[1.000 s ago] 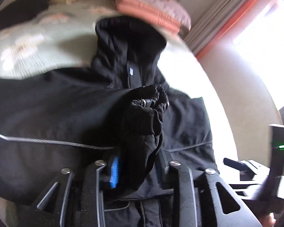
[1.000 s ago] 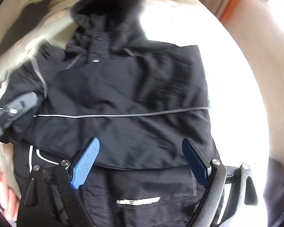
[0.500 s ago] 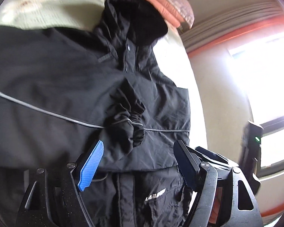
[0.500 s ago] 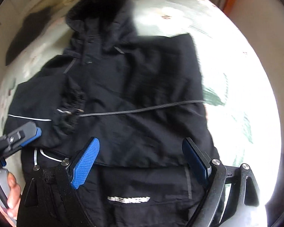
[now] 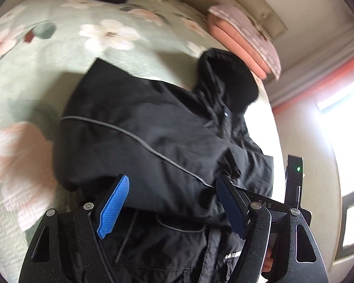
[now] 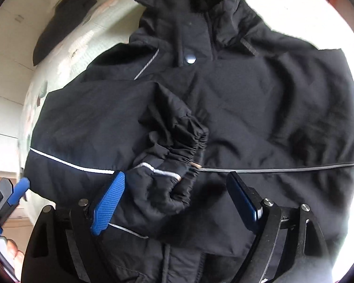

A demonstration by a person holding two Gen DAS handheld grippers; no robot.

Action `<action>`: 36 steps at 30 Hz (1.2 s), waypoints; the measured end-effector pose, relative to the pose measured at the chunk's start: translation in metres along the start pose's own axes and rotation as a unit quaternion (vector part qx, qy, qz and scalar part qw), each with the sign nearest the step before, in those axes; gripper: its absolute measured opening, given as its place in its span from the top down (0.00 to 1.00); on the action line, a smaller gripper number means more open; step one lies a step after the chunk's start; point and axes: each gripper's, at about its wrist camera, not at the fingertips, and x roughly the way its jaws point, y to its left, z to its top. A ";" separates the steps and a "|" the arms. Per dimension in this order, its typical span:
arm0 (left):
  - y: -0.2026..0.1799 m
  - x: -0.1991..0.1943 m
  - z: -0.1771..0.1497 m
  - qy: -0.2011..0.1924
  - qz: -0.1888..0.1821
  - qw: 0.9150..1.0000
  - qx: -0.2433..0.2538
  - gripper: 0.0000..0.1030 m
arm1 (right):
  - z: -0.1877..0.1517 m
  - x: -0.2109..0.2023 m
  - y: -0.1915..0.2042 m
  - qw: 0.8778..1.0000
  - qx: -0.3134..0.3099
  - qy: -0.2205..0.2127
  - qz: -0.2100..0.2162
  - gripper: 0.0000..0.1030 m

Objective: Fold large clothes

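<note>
1. Lying front-up on the floral bed (image 5: 87,47), the black jacket (image 6: 259,118) has one sleeve (image 6: 177,146) folded across its chest.
2. We hold the left gripper (image 5: 174,202) and right gripper (image 6: 177,198) above it, jaws spread and holding nothing.

Floral bedspread (image 5: 59,54), pink cushions (image 5: 245,40), dark garment (image 6: 61,23).

Both wrist views look down close over the same black jacket (image 5: 153,146).

Black tool (image 6: 174,198) frames, blue ribbed pads (image 6: 108,202), silver screws.
</note>
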 end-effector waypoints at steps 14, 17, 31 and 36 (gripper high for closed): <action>-0.021 0.000 0.022 -0.021 0.006 0.999 0.042 0.25 | -0.026 -0.114 0.005 0.987 -0.075 -0.110 -0.087 0.71; -0.034 0.027 0.019 0.012 0.008 0.998 0.066 0.25 | -0.028 -0.144 -0.028 0.984 -0.049 -0.120 -0.126 0.71; -0.072 0.115 -0.020 0.090 0.153 0.950 0.255 0.31 | -0.021 -0.068 -0.107 0.979 -0.004 -0.048 -0.196 0.60; -0.074 0.072 -0.003 0.078 0.089 0.967 0.224 0.31 | -0.032 -0.130 -0.107 0.981 -0.006 -0.078 -0.177 0.47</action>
